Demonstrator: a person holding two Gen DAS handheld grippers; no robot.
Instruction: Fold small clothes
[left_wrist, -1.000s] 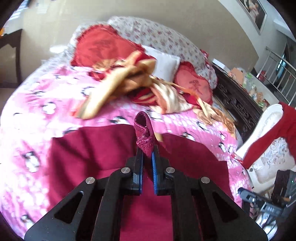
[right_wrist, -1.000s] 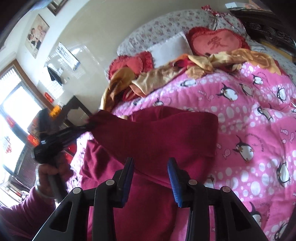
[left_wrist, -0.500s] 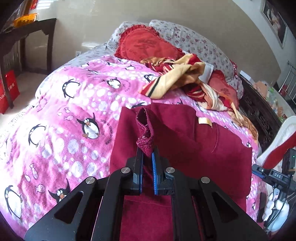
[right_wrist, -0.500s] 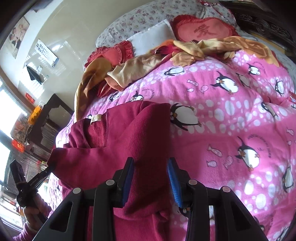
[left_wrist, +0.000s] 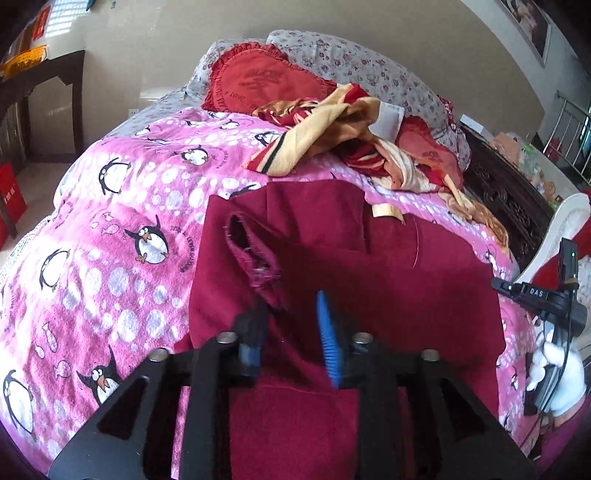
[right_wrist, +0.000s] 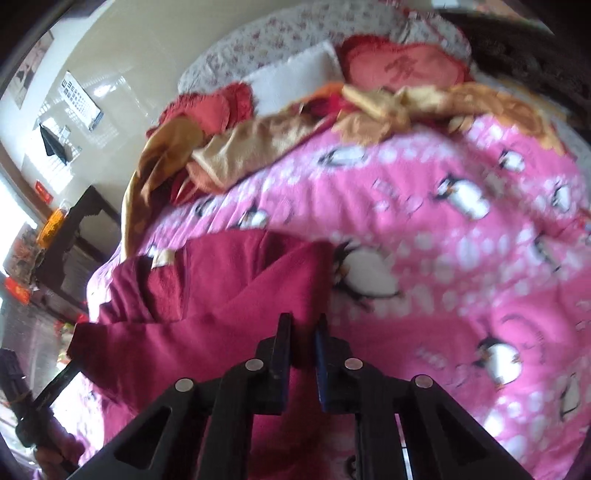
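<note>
A maroon garment (left_wrist: 388, 280) lies flat on the pink penguin blanket (left_wrist: 122, 206), its tan neck label (left_wrist: 386, 210) toward the pillows. One sleeve is folded across the body, and its cuff (left_wrist: 247, 254) rests just ahead of my left gripper (left_wrist: 291, 325). The left jaws are opening; the cuff end lies loose beside the left finger, not pinched. In the right wrist view the garment (right_wrist: 221, 295) reaches under my right gripper (right_wrist: 303, 332). Its jaws are closing to a narrow gap with a fold of the garment's right edge between the pads.
Yellow and red clothes (left_wrist: 325, 129) are heaped by the red heart cushions (left_wrist: 262, 85) at the head of the bed. A dark carved bed frame (left_wrist: 506, 199) runs along the right. A dark side table (left_wrist: 44, 74) stands at the far left.
The left jaws went from shut on the sleeve cuff to apart, and the cuff dropped onto the garment. The right jaws narrowed onto the garment's edge. Both grippers came lower.
</note>
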